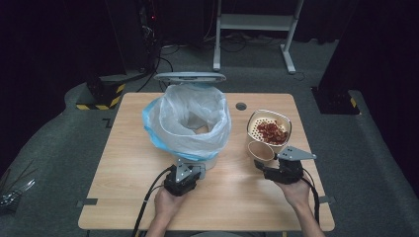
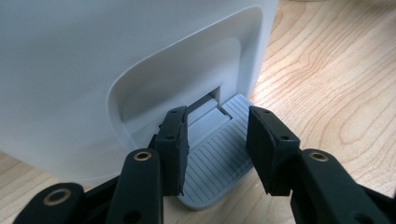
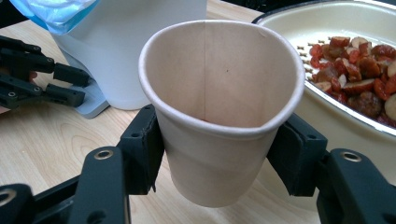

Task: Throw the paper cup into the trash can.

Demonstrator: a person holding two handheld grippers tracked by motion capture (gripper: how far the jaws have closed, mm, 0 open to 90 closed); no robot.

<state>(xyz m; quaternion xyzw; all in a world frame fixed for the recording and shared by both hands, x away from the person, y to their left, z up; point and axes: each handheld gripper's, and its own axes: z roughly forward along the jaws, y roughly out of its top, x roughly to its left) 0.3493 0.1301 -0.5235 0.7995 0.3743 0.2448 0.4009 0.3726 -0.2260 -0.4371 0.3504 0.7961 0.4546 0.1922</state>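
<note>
Presently we clench our right tool (image 3: 219,154) on the paper cup (image 3: 219,107), squeezing its rim oval, while our left tool (image 2: 217,144) straddles the bin's grey pedal (image 2: 210,163), jaws parted.

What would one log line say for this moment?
left claw: on bin pedal, lid up | right claw: holding paper cup | colander: red fruit pieces

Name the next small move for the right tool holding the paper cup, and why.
Probably carry the paper cup left over the bin's bag-lined mouth and tip it. The right tool squeezes the cup out of round, the lid stands open, and the left tool straddles the foot pedal.
</note>
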